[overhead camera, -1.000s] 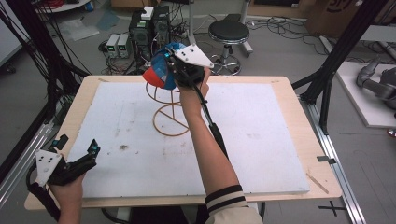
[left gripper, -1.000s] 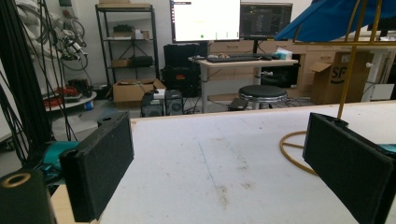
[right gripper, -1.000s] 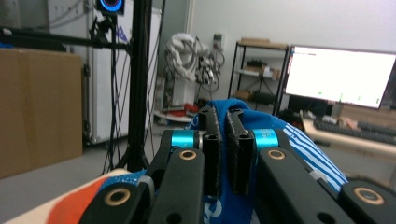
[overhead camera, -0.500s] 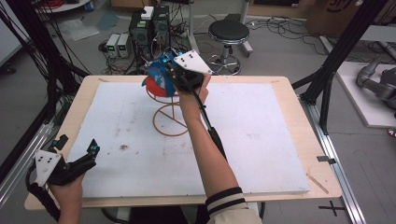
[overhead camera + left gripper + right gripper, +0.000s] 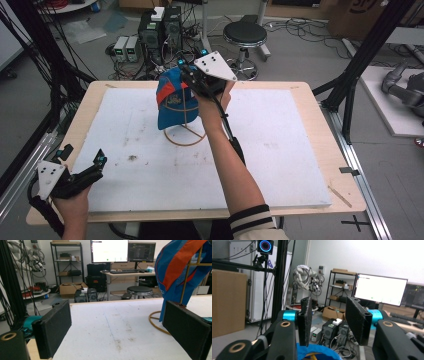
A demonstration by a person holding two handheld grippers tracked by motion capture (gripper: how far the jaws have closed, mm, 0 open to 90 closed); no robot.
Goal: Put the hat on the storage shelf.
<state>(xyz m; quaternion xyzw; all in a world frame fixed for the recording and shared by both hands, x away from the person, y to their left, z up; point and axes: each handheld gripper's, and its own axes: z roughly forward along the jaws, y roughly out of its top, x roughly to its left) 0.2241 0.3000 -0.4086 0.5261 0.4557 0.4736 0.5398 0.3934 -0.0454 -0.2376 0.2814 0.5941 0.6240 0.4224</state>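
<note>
A blue cap with an orange stripe (image 5: 169,102) hangs on a gold wire stand (image 5: 186,136) at the back middle of the white board. Just above and right of the cap, my right gripper (image 5: 191,61) is open. In the right gripper view its jaws (image 5: 330,317) hold nothing, and the cap's blue top (image 5: 317,352) lies right under them. My left gripper (image 5: 84,154) is open near the front left corner. Its own view (image 5: 120,327) faces the cap (image 5: 175,265) and the stand's upright (image 5: 184,282), both well ahead at the right.
The white board (image 5: 280,150) covers a wooden table (image 5: 320,100). Behind the table stand a black stool (image 5: 245,35) and electronics boxes (image 5: 160,27) on the floor. Black frame posts (image 5: 360,65) rise at both sides.
The cap now hangs lower, draped on the stand instead of bunched at my right gripper. The right gripper's jaws stand apart above it. My left gripper has hardly moved.
</note>
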